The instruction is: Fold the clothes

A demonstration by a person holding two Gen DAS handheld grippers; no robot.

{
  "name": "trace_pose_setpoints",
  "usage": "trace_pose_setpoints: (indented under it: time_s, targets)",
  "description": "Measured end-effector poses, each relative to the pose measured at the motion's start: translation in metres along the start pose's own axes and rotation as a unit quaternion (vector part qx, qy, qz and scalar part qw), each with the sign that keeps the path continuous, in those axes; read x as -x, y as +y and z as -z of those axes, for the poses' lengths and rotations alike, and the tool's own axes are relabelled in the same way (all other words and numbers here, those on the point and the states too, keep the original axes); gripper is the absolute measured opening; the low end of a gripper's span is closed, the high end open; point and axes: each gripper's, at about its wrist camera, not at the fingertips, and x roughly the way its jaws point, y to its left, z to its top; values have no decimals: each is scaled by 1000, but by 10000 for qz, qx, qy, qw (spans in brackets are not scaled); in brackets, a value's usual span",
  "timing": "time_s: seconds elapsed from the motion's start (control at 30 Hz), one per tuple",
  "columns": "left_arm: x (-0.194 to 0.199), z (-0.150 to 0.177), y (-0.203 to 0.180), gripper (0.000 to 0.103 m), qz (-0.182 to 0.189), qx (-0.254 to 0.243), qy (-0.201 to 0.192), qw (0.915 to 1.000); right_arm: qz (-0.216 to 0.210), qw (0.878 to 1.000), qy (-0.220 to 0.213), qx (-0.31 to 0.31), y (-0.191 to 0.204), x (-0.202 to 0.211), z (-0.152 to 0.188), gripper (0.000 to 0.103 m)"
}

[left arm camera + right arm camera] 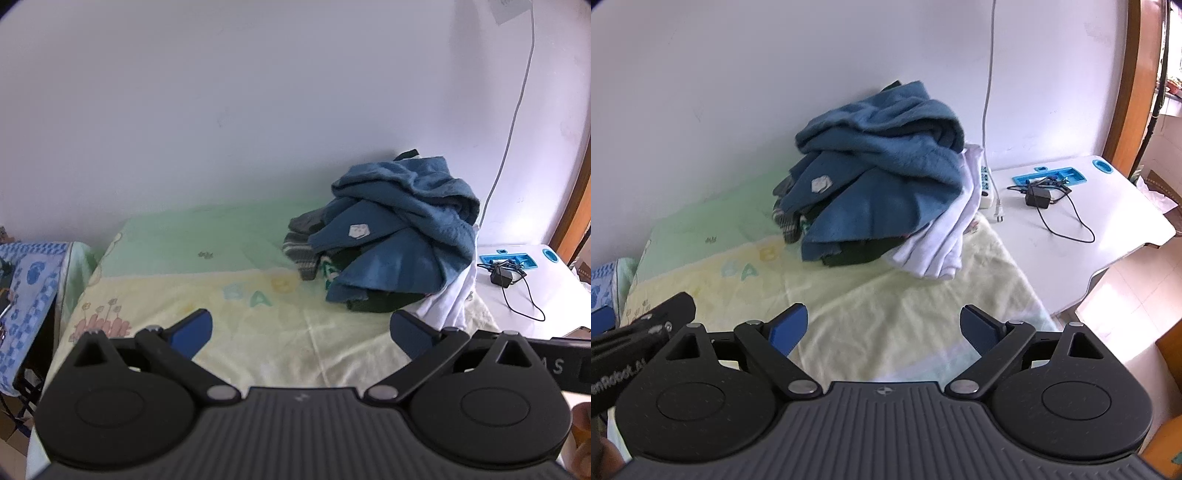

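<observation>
Unfolded clothes pile (pixel 882 177) heaped at the far end of the bed cover (pixel 886 314), against the wall, blue fleece on top, white garment spilling toward the side table (pixel 1108 221). From my right gripper (pixel 882 332) the pile lies ahead and nearer; from my left gripper (pixel 301 336), ahead and rightward. Both claws spread wide, empty, touching nothing.

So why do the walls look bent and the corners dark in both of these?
Fisheye lenses: both views bow straight lines and vignette the corners. In the right wrist view, daylight glares on the white desk. In the left wrist view, the clothes pile stays sharp and the open left gripper looms large.
</observation>
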Motion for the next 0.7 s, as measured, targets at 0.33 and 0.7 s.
trace_pose_setpoints:
  time_s: [0.33, 0.7]
  targets:
    - [-12, -16, -36, 102, -62, 10, 90, 9999, 106, 9998, -100, 144, -18, -5, -34, 92]
    - [-30, -20, -44, 102, 77, 120, 246, 9996, 287, 9995, -63, 100, -27, -18, -41, 92]
